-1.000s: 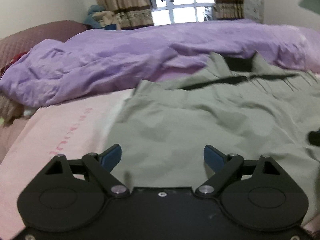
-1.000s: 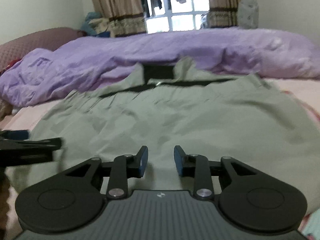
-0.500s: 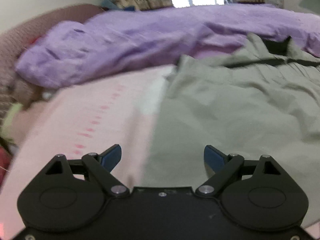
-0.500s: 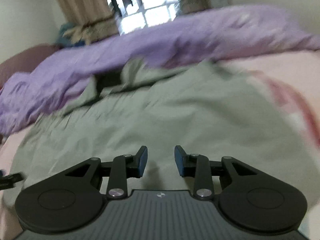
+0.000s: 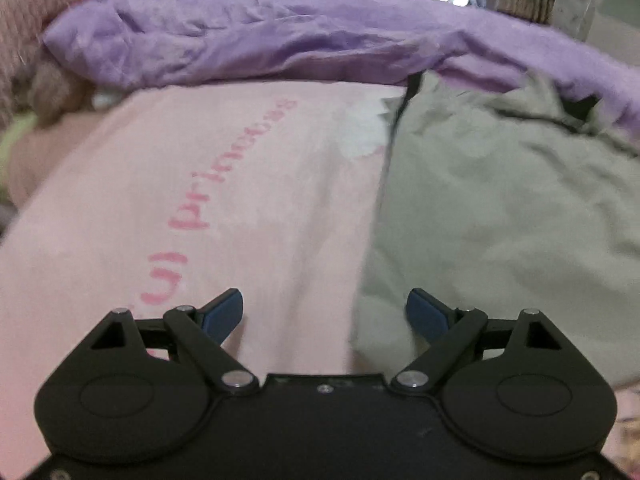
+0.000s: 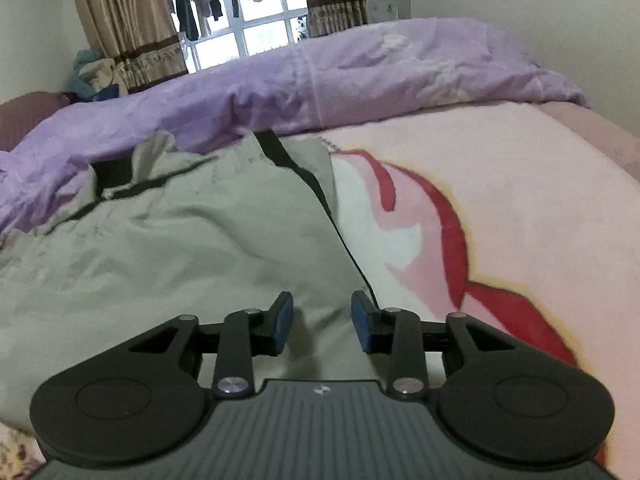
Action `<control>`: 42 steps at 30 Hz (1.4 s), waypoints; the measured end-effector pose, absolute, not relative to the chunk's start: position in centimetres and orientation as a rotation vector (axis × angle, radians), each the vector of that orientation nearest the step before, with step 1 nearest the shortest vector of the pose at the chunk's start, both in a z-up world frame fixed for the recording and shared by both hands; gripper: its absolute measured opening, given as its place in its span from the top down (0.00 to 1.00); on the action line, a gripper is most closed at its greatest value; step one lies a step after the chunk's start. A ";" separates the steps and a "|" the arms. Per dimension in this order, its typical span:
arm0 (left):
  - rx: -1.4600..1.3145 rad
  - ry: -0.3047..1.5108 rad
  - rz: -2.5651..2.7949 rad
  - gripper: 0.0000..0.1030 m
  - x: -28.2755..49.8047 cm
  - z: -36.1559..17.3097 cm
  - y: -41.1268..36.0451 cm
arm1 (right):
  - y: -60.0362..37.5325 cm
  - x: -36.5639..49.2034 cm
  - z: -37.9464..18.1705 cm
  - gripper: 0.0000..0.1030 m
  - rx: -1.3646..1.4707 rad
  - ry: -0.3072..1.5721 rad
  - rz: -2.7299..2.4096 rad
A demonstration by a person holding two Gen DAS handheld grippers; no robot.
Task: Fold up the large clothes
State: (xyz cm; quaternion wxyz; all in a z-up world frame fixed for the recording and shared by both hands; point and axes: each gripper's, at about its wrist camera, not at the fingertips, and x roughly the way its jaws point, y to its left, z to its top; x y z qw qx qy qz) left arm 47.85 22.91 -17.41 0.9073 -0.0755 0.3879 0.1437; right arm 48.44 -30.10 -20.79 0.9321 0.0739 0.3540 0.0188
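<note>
Grey-green garment [image 6: 168, 240] lies rumpled on the pink bed [image 5: 240, 184], centre-left of the right view; judged soft, light, prone to slide; grip its side edges; left hand-held gripper [image 5: 325, 314] spread wide; right hand-held gripper [image 6: 322, 322] part-spread, empty.

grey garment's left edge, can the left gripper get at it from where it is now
Probably yes. The left gripper is open and the garment edge runs between its fingers, flat on the pink blanket. Nothing lies over that edge; the purple duvet sits far back.
</note>
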 end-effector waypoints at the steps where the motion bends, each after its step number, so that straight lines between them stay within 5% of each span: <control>1: -0.171 0.785 0.270 0.11 47.1 -17.0 22.9 | -30.2 47.7 -20.2 0.20 0.144 0.703 0.045; 3: -0.168 0.780 0.232 0.11 46.3 -16.7 22.5 | -30.2 46.3 -19.5 0.00 0.121 0.661 0.037; 9: -0.155 0.837 0.156 0.11 46.5 -18.6 20.9 | -30.8 46.0 -22.1 0.01 0.083 0.803 0.048; 11: -0.120 0.821 0.088 0.26 46.6 -18.6 20.0 | -30.8 45.7 -22.8 0.24 0.099 0.760 0.079; 12: -0.096 0.810 0.066 0.38 46.7 -18.6 19.6 | -30.8 45.5 -22.8 0.58 0.098 0.750 0.089; 13: -0.072 0.792 0.088 0.74 46.6 -18.3 19.1 | -30.7 45.7 -22.7 0.86 0.090 0.748 0.081; 14: -0.106 0.787 0.076 0.86 46.9 -18.0 19.2 | -30.8 46.0 -22.4 0.88 0.134 0.758 0.117; 16: -0.165 0.754 0.086 0.90 46.5 -17.0 19.4 | -30.3 46.0 -21.2 0.90 0.135 0.753 0.107; 25: -0.134 0.574 0.103 0.94 37.1 -8.2 18.5 | -31.2 37.8 -12.8 0.92 0.198 0.605 0.202; 32: -0.185 0.850 0.120 0.91 32.7 -17.9 19.8 | -33.3 32.3 -20.1 0.92 0.215 0.816 0.139; 37: -0.151 0.820 0.160 0.89 32.4 -16.9 19.2 | -30.9 32.3 -21.2 0.89 0.089 0.815 0.056; 40: -0.071 0.799 0.189 0.83 32.8 -15.7 18.3 | -28.6 32.0 -20.2 0.86 -0.029 0.814 -0.007; 42: 0.000 0.771 0.207 0.62 32.4 -14.3 17.3 | -27.9 31.6 -19.8 0.78 -0.078 0.811 -0.050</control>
